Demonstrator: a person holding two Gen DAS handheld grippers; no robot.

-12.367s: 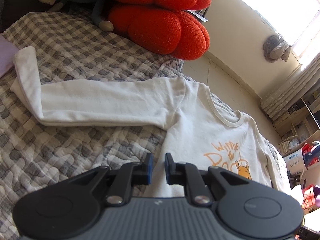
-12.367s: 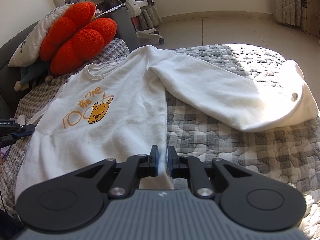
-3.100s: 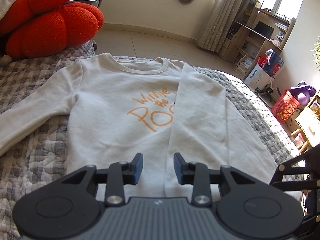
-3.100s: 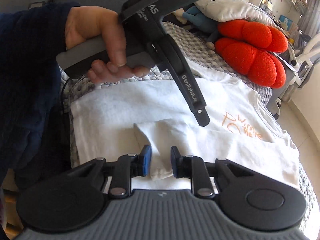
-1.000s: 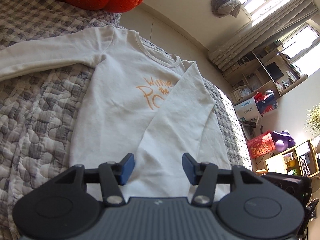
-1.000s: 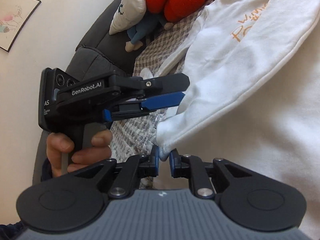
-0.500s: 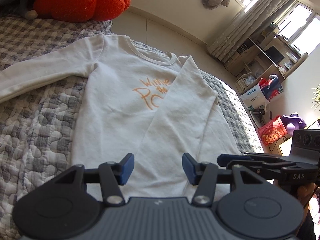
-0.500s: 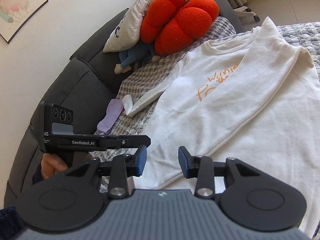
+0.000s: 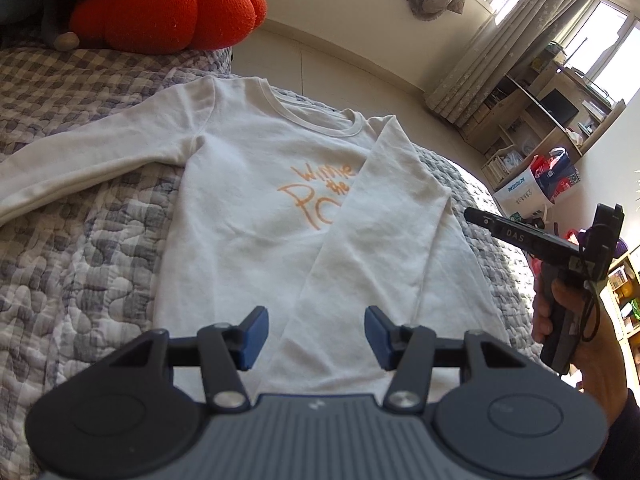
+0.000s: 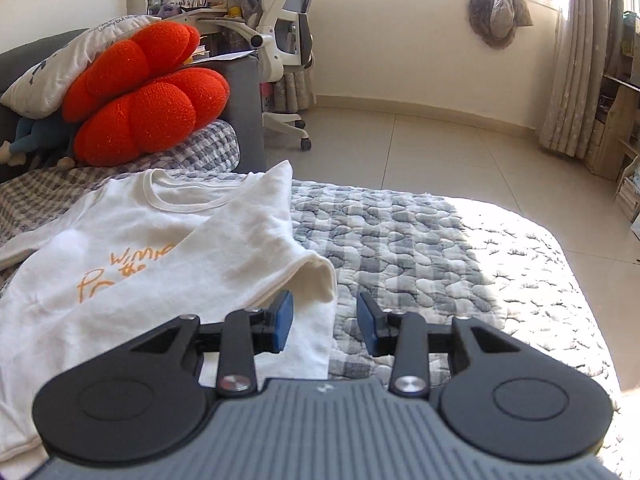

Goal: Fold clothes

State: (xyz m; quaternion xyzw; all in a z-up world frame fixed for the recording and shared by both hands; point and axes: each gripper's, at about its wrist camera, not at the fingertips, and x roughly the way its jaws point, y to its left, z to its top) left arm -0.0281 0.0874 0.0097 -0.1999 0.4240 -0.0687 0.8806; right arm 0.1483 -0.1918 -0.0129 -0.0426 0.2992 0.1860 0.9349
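A white long-sleeved sweatshirt (image 9: 248,208) (image 10: 120,288) with orange lettering lies flat on a grey checked quilt (image 9: 80,280) (image 10: 440,248). One sleeve (image 9: 372,248) (image 10: 240,248) is folded diagonally across the chest. The other sleeve (image 9: 100,152) stretches out to the left. My left gripper (image 9: 316,320) hovers open over the hem, nothing between its pads. My right gripper (image 10: 325,312) is open above the garment's right side edge, also holding nothing. In the left wrist view it shows at the right, held in a hand (image 9: 600,344).
A red puffy cushion (image 9: 160,4) (image 10: 148,96) and a white pillow (image 10: 60,68) sit at the head of the quilt. An office chair (image 10: 288,40) stands on the tiled floor behind. Shelves (image 9: 540,112) and boxes (image 9: 532,188) line the far right.
My right gripper let go of the sleeve cuff, opened, and swung round to the garment's right side. It came into the left wrist view at the right. My left gripper stayed open over the hem.
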